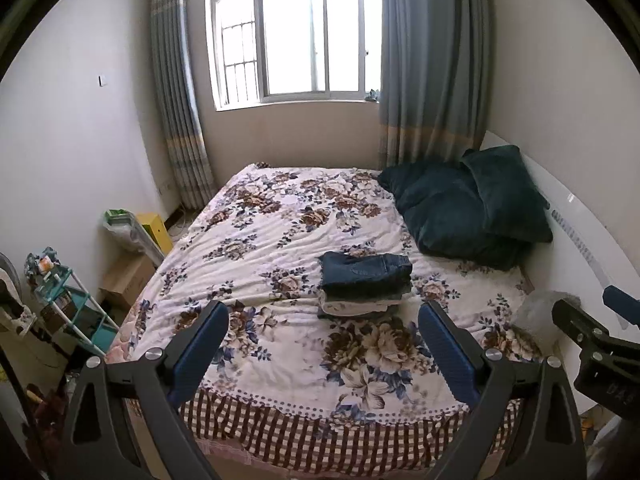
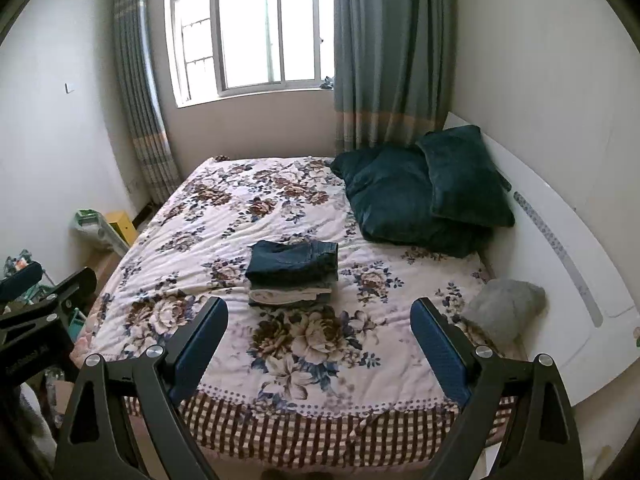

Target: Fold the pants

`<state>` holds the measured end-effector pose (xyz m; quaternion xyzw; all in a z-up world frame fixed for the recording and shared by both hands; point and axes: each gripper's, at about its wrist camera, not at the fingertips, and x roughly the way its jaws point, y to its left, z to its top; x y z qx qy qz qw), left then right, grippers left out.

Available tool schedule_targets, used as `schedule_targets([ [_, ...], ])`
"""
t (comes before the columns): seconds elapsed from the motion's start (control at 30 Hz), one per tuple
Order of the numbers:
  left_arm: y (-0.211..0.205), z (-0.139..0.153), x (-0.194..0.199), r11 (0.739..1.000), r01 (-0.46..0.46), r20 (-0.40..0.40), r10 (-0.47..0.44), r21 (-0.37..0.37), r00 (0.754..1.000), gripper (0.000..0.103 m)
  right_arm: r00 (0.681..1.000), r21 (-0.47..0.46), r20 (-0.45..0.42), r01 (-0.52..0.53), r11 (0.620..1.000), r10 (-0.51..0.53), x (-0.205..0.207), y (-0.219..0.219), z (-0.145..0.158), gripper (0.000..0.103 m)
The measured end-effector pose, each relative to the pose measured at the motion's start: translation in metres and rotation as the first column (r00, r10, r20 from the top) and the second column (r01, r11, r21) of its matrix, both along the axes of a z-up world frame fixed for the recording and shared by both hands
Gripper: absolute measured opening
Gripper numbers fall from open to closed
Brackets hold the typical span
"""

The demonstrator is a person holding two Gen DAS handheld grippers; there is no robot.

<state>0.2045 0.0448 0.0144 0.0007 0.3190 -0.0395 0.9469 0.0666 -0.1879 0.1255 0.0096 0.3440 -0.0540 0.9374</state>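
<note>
Left gripper point(image 1: 323, 334) hangs over the foot of the bed point(image 1: 248, 240), jaws spread wide, nothing in them. Just beyond it, mid-bed, sits a neat stack point(image 1: 365, 286) of folded clothes, with the folded pants point(image 1: 366, 268) on top in dark denim. Right gripper point(image 2: 319, 332) is level alongside, also wide open and empty. Farther right, dark pillows point(image 2: 424, 192) lean on the headboard point(image 2: 560, 240), a grey bundle point(image 2: 504, 306) below them.

folded pants point(image 1: 366, 271) atop stack, mid-bed point(image 1: 256, 240)
</note>
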Motion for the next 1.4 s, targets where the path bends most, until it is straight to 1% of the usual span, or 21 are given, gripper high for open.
schedule_targets([
  [0.13,0.0,0.002,-0.008,1.0,-0.008,0.013,0.008,0.003,1.0,0.097,1.0,0.009,0.011,-0.018,1.0,0.018,-0.011,0.001,0.008,0.095],
  [0.27,-0.002,0.001,-0.006,1.0,-0.015,0.016,0.015,0.004,1.0,0.097,0.999,0.012,0.028,-0.024,1.0,0.024,-0.006,0.001,0.008,0.095],
  [0.3,-0.002,0.0,-0.002,1.0,-0.011,0.011,0.011,-0.004,1.0,0.102,0.999,0.015,0.033,-0.025,1.0,0.025,-0.003,0.0,0.007,0.099],
  [0.4,-0.005,0.0,0.003,1.0,-0.01,0.018,0.01,-0.011,1.0,0.103,0.998,0.024,0.048,-0.033,0.999,0.032,0.01,-0.003,0.005,0.1],
  [0.43,-0.006,-0.001,0.009,1.0,-0.019,0.018,0.019,-0.007,1.0,0.103,0.998,0.022,0.063,-0.034,0.999,0.032,0.016,-0.004,0.004,0.1],
  [0.53,-0.01,-0.006,0.028,0.999,-0.048,0.007,0.047,0.016,0.999,0.103,0.998,-0.002,0.067,-0.011,1.0,0.011,0.038,-0.002,-0.002,0.1],
  [0.63,-0.014,-0.012,0.048,0.998,-0.06,-0.012,0.061,0.028,0.998,0.103,0.998,-0.03,0.055,0.017,0.999,-0.016,0.062,-0.002,-0.01,0.1],
  [0.77,-0.023,-0.022,0.069,0.997,-0.06,-0.034,0.062,0.052,0.998,0.103,0.999,-0.04,0.036,0.036,0.999,-0.034,0.094,-0.003,-0.019,0.1],
  [0.87,-0.029,-0.031,0.082,0.995,-0.066,-0.048,0.069,0.074,0.996,0.103,0.999,-0.051,0.015,0.041,0.998,-0.04,0.115,-0.004,-0.029,0.1],
  [0.97,-0.03,-0.039,0.093,0.994,-0.07,-0.068,0.075,0.079,0.995,0.103,0.999,-0.062,-0.006,0.045,0.997,-0.046,0.133,-0.004,-0.04,0.1],
  [1.23,-0.034,-0.053,0.113,0.993,-0.072,-0.109,0.082,0.089,0.991,0.103,0.997,-0.062,-0.06,0.047,0.997,-0.051,0.163,-0.003,-0.065,0.1],
  [1.4,-0.033,-0.056,0.118,0.993,-0.078,-0.115,0.088,0.086,0.989,0.103,0.997,-0.062,-0.064,0.046,0.997,-0.05,0.166,-0.002,-0.072,0.1],
])
